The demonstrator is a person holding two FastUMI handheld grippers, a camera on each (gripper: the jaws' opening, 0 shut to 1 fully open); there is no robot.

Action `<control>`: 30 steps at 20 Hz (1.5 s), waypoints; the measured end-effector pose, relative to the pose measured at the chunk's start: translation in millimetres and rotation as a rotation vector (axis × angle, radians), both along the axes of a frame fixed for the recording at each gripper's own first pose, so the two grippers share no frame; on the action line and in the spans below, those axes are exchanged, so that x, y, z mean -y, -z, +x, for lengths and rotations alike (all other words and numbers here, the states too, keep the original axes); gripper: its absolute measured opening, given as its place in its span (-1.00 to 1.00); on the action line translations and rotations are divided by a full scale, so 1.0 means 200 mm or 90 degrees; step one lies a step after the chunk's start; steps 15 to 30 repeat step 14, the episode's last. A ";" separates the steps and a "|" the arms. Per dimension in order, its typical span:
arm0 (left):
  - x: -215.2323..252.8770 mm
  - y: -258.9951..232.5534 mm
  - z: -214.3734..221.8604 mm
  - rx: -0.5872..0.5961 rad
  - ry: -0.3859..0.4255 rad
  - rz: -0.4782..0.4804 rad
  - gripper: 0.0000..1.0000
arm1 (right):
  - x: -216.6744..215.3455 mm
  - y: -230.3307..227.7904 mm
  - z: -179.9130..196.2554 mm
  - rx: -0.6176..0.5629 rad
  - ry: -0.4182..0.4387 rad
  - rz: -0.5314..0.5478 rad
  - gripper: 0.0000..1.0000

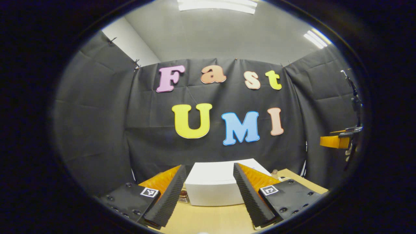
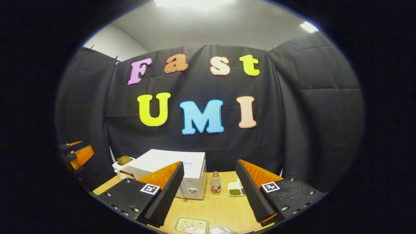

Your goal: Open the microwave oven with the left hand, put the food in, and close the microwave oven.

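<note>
A white microwave oven (image 1: 214, 185) stands on the wooden table, door shut, straight ahead of my left gripper (image 1: 209, 203). That gripper is open, held above the table short of the oven, with nothing between its fingers. In the right gripper view the microwave oven (image 2: 169, 169) sits left of centre, its front with a knob (image 2: 194, 190) facing right. My right gripper (image 2: 208, 201) is open and holds nothing. A small white dish of green food (image 2: 235, 190) lies beyond it. A pale tray (image 2: 191, 225) lies near the table's front edge.
A small bottle (image 2: 215, 183) stands between the oven and the green dish. A white toaster with bread (image 2: 123, 167) sits behind the oven on the left. The other gripper (image 2: 78, 155) hangs at the far left, and its counterpart (image 1: 338, 141) at the far right.
</note>
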State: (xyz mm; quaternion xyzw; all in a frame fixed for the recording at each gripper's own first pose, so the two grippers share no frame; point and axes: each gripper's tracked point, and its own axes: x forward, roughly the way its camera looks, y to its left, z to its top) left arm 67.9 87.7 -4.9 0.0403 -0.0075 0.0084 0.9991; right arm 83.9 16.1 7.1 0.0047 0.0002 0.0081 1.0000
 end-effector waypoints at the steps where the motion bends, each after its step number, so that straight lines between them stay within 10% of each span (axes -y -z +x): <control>1: -0.03 -0.01 0.00 -0.003 -0.003 -0.003 0.99 | -0.02 -0.01 -0.02 0.009 -0.001 -0.010 0.96; 30: -0.12 -0.08 -0.02 0.006 0.003 -0.024 1.00 | -0.13 -0.06 -0.12 0.019 0.019 -0.008 0.94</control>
